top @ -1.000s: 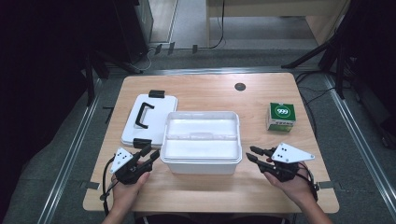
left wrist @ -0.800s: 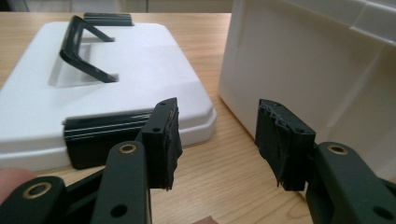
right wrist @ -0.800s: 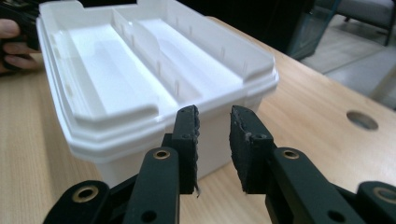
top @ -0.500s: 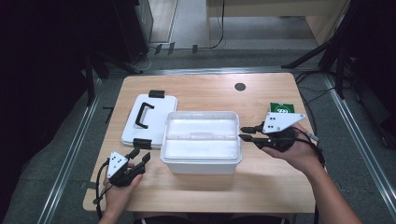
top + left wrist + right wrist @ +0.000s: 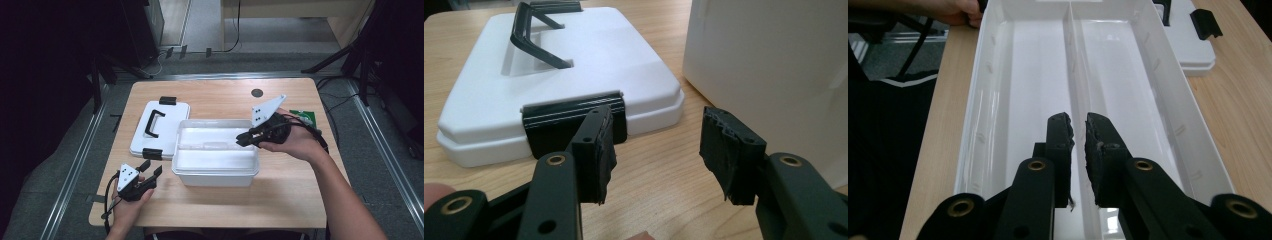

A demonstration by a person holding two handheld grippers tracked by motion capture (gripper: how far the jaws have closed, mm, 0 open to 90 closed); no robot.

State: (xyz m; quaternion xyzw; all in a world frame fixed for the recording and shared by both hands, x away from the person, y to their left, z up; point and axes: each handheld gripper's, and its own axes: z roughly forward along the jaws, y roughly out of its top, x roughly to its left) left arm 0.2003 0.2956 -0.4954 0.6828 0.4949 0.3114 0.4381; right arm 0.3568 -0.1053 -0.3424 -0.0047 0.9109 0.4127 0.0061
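Right gripper over the open white box, jaws nearly together

Nearest, the left gripper point(image 5: 145, 176) rests on the desk point(image 5: 280, 195), jaws apart and empty, just short of the lid point(image 5: 160, 127). Beyond it, the right gripper point(image 5: 1077, 131) hangs above the white box point(image 5: 216, 172), its jaws just closing, empty, straddling the divider point(image 5: 1075, 75). Best lower it straight, clear of the walls.
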